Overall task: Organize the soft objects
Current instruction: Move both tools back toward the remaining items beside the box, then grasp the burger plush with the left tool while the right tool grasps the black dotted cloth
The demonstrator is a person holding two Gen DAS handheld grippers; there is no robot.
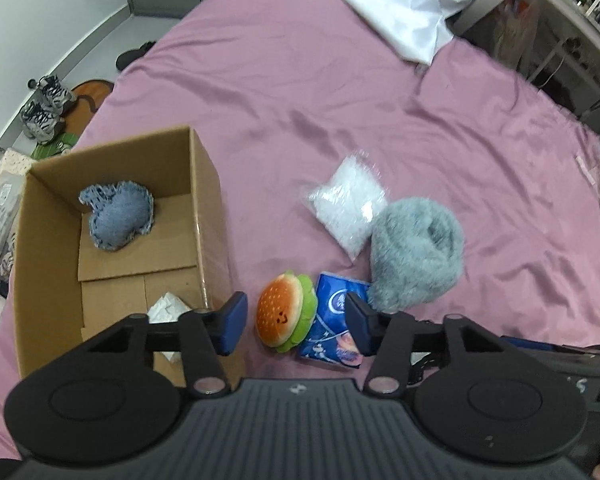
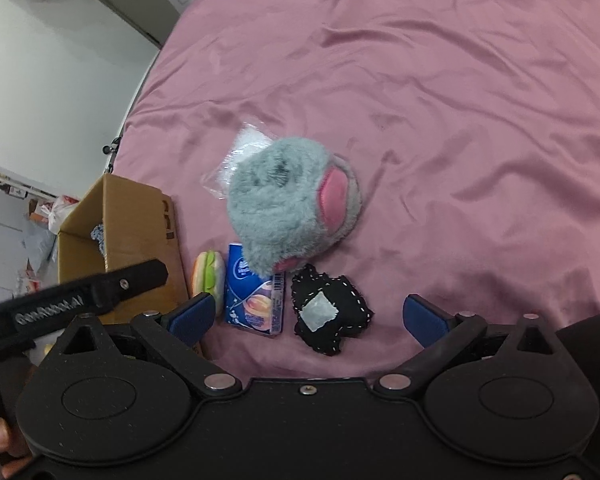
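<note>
Across a pink bedsheet (image 1: 340, 100), soft items lie in a cluster beside an open cardboard box (image 1: 208, 208). Inside the box rest a blue knitted cushion (image 1: 118, 216) and a white crumpled cloth (image 1: 166, 308). Outside it, a grey fluffy plush (image 2: 284, 204) leans over a blue tissue pack (image 2: 252, 300) and a clear bag of white filling (image 1: 346, 200). A burger plush (image 1: 284, 314) sits between box and tissue pack, directly ahead of the left gripper (image 1: 296, 322), whose jaws are spread apart around it without touching. A small black stitched cushion (image 2: 330, 312) lies between the widely parted jaws of the right gripper (image 2: 312, 316), untouched.
</note>
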